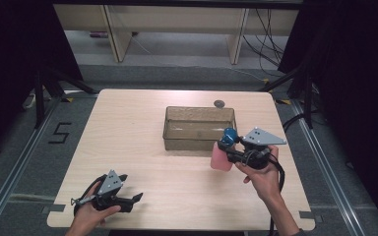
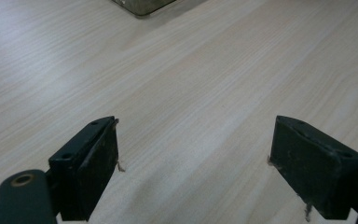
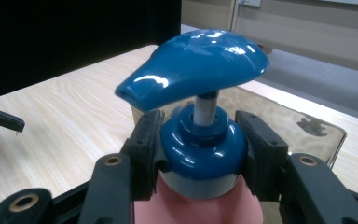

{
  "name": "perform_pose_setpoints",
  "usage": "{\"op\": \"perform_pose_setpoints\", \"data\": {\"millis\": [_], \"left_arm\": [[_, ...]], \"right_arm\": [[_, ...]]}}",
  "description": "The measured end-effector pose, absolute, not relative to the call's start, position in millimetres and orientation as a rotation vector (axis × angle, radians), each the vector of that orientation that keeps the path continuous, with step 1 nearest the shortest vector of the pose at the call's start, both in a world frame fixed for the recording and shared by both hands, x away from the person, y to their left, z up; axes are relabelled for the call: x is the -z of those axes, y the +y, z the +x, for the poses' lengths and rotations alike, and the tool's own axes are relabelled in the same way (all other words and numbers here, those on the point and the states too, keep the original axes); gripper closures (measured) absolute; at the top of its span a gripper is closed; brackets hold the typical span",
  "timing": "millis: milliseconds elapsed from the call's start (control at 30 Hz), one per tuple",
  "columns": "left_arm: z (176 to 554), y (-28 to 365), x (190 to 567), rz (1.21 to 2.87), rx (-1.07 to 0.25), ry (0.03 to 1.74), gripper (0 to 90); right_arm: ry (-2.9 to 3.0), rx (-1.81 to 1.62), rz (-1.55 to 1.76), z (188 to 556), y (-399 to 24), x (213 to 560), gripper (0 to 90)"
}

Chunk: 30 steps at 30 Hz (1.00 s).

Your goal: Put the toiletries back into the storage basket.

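Nearest the camera, the left claw (image 1: pixel 137 197) rests on the surface (image 1: pixel 142 147), well apart from the clear bin (image 1: pixel 199 128), its jaws wide and holding nothing. Just beside the bin's near right corner, the right claw (image 3: pixel 200 154) is clamped on the blue collar of the pink pump bottle (image 1: pixel 222 158), lifted off the surface. To do the step well, it should keep the bottle upright and clear the bin's wall before lowering.

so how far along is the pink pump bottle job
Done: the right gripper is shut on the pink pump bottle at its blue collar, lifted beside the clear bin. Left, likely: setting it in the bin. The left gripper rests open, holding nothing.
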State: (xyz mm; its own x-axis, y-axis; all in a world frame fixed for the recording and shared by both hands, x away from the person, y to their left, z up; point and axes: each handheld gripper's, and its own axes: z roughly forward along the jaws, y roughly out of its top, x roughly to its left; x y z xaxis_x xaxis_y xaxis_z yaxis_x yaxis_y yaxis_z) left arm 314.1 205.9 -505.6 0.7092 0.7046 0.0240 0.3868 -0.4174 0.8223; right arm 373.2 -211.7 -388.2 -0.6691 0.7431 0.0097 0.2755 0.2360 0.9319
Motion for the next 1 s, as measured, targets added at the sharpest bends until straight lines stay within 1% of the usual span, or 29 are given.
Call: {"op": "perform_pose_setpoints", "data": {"millis": [633,1000], "left_arm": [[314,207,505,2.066,-0.472,0.824,14.8],[314,206,506,2.050,-0.462,0.836,14.8]], "right_arm": [[2.057,-1.424,0.930,388,-214,371,53.7],[2.027,-1.428,0.944,404,-220,356,53.7]]}}
